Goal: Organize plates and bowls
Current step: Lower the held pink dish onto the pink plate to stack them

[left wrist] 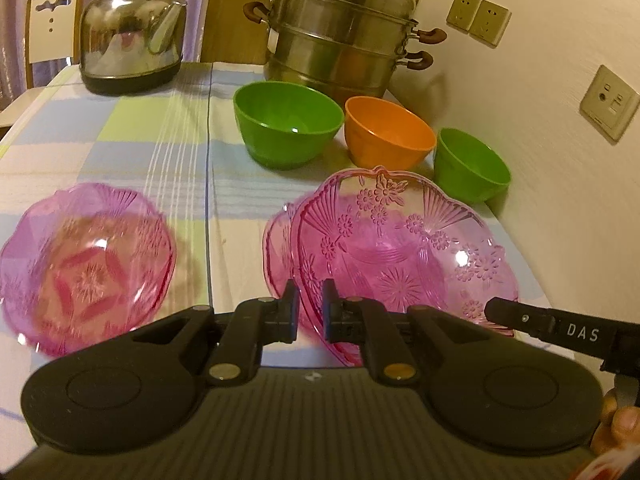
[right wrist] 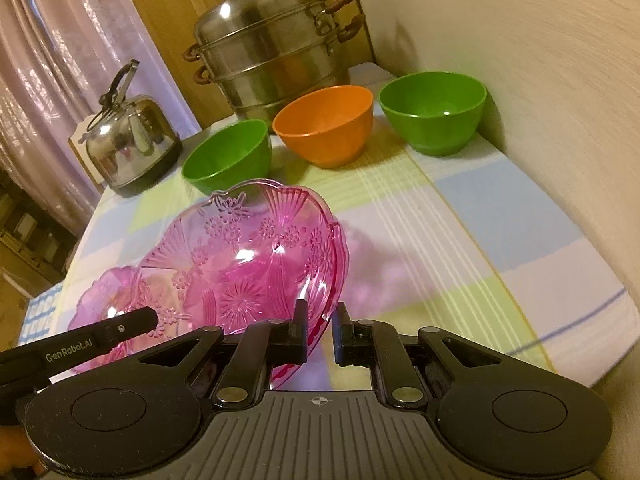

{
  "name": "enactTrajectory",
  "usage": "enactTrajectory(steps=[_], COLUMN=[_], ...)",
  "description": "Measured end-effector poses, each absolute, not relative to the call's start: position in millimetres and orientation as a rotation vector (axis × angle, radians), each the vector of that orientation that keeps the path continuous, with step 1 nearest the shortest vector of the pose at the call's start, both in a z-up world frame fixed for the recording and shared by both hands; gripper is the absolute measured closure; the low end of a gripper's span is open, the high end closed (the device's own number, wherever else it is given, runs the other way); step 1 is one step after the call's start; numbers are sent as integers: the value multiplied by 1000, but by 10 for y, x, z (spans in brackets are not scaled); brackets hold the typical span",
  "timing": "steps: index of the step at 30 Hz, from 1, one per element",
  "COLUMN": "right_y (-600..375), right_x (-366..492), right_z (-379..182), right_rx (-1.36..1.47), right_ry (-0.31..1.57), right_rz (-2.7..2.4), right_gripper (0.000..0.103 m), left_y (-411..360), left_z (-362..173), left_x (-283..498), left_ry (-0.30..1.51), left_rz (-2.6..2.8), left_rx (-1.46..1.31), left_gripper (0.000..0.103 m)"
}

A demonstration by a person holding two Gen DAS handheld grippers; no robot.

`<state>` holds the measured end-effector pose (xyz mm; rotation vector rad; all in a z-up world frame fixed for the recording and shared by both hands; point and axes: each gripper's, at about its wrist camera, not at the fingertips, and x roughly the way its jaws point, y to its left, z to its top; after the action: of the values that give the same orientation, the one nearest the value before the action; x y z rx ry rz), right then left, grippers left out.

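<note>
Table (left wrist: 120,128) under a smooth checked cloth in pale blue, green and white, pushed against a cream wall.

Three-tier stainless steamer pot (left wrist: 340,28) with domed lid and brown loop handles, back near the wall. Polished steel kettle (left wrist: 132,36) on a dark base, to its left.

Pink transparent plate (left wrist: 400,248): pressed plastic or glass, scalloped rim, embossed flowers, fans and a starburst centre. Held tilted above the cloth, gripped on two sides of its rim. A second pink plate (left wrist: 276,248) sits just behind and under it, mostly hidden. A third pink plate (left wrist: 84,268), blurred, lies flat on the cloth well to the left.

Three smooth, round plastic bowls in a row before the steamer: large green bowl (left wrist: 286,128), orange bowl (left wrist: 386,136), smaller green bowl (left wrist: 468,164) nearest the wall.

Left gripper (left wrist: 310,316): black jaws narrow, pinching the held plate's near rim. Right gripper (right wrist: 320,332): jaws narrow, clamped on the rim at the opposite side.
</note>
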<state>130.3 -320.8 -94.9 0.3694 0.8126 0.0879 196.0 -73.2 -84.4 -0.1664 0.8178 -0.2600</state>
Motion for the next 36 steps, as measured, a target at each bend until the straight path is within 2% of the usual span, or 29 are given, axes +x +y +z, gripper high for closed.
enactTrajectory(steps=[13, 36], right_y=[-3101, -3057], right_x=[1807, 1913], right_z=[-1196, -1343], right_rx=[353, 325], right_ry=[816, 824], right_rz=[98, 76], right_gripper=[91, 91], left_y=[-636, -693], left_z=[-1132, -1285], left_x=[2389, 2484], left_ry=[836, 844], left_rz=[-246, -249], left_rx=[-181, -164], left_gripper=[93, 93])
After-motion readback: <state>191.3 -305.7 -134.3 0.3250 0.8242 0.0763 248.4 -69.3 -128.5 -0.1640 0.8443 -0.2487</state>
